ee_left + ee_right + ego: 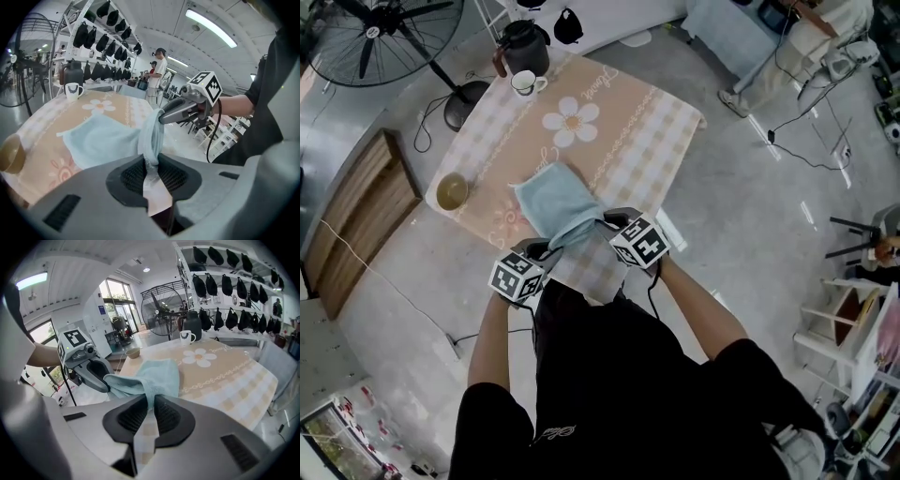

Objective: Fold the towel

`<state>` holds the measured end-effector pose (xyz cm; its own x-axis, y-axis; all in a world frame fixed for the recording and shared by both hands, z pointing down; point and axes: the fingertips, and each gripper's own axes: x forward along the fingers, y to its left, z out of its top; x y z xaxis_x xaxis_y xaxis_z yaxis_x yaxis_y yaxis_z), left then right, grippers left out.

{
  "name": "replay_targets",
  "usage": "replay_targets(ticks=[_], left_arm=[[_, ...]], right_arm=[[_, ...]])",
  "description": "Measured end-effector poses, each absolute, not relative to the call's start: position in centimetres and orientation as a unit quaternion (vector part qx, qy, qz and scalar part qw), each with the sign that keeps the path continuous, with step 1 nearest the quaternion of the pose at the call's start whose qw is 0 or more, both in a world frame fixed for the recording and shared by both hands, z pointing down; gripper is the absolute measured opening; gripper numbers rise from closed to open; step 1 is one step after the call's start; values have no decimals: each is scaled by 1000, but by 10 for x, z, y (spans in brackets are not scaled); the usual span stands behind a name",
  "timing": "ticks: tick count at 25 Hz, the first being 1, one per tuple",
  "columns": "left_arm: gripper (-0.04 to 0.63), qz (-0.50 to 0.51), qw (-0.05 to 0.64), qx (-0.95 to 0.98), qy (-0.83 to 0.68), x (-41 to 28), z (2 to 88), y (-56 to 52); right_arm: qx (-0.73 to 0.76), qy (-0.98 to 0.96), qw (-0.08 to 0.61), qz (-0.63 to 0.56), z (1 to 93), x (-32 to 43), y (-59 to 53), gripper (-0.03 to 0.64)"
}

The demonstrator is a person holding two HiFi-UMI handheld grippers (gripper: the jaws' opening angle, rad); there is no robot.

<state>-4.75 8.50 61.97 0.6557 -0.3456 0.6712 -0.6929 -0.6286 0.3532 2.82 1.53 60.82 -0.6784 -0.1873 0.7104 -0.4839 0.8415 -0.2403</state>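
A pale blue towel (555, 208) lies on the table's near half, its near edge lifted off the cloth. My left gripper (546, 249) is shut on the towel's (108, 138) near left corner, the fabric bunched between its pads. The right gripper (614, 228) is shut on the near right corner; the towel (157, 376) runs from its jaws back toward the table. Both grippers sit close together above the table's near edge, and the towel sags between them. From the left gripper view the right gripper (164, 115) shows with the corner in its tips; the left gripper (108, 383) shows in the right gripper view.
The table (647, 122) wears a beige checked cloth with a daisy print. At its far end stand a dark kettle (525, 47) and a white mug (525, 83); a small bowl (452, 191) sits at the left edge. A floor fan (389, 37) stands beyond.
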Motion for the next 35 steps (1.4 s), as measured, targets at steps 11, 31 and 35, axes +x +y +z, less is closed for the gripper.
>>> replay_targets(ticks=[11, 31, 35], left_arm=[[75, 240, 305, 882, -269, -117, 607, 5], [75, 201, 348, 874, -272, -160, 627, -40], [78, 184, 351, 862, -317, -169, 625, -50]], right_arm=[[240, -866, 376, 227, 600, -38, -63, 46], [280, -834, 398, 261, 617, -82, -110, 46], [295, -845, 366, 254, 610, -86, -117, 50]])
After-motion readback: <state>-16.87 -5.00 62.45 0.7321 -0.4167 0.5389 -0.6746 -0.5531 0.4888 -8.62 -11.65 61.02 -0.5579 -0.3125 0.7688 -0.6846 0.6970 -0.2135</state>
